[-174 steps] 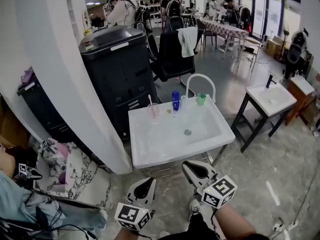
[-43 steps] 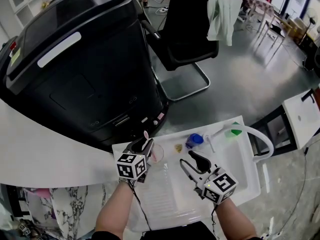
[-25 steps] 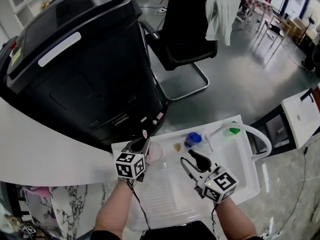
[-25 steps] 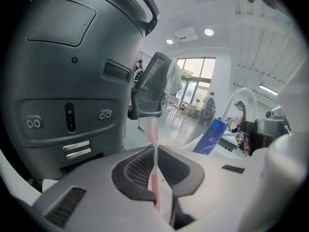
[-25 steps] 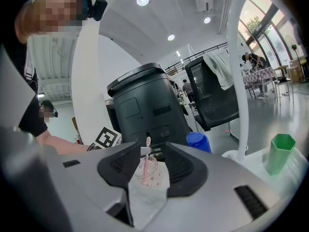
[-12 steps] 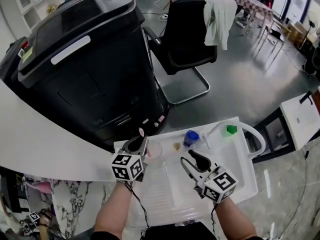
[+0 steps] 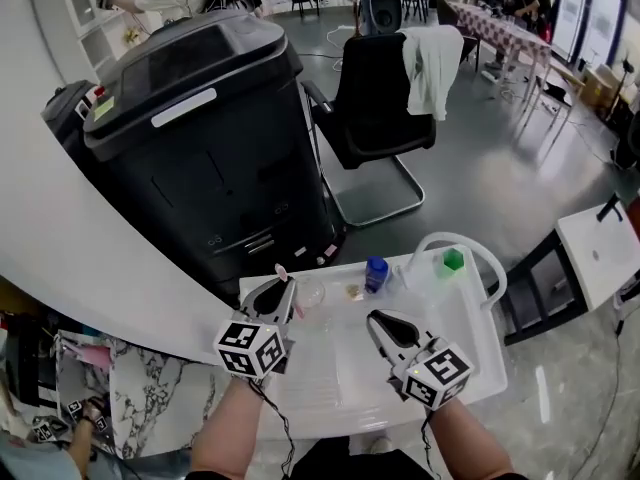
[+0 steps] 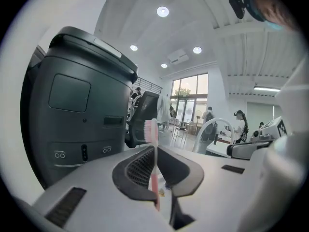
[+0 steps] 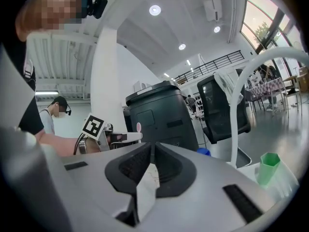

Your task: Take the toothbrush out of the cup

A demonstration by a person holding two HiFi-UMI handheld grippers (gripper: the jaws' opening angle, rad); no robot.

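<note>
Toothbrush (image 8: pixel 154 146) lifted — left gripper (image 7: pixel 282 288) near-level; clamped

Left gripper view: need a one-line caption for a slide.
Pink toothbrush clamped upright in the shut left gripper, bristles up, black printer behind.

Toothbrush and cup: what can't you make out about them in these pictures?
- Toothbrush handle's lower end: head view, hidden behind the left gripper; only the bristle head shows.
- Cup: absent from the left gripper view; that gripper's body fills the lower frame.
- What the Cup holds: head view, too small to tell.
</note>
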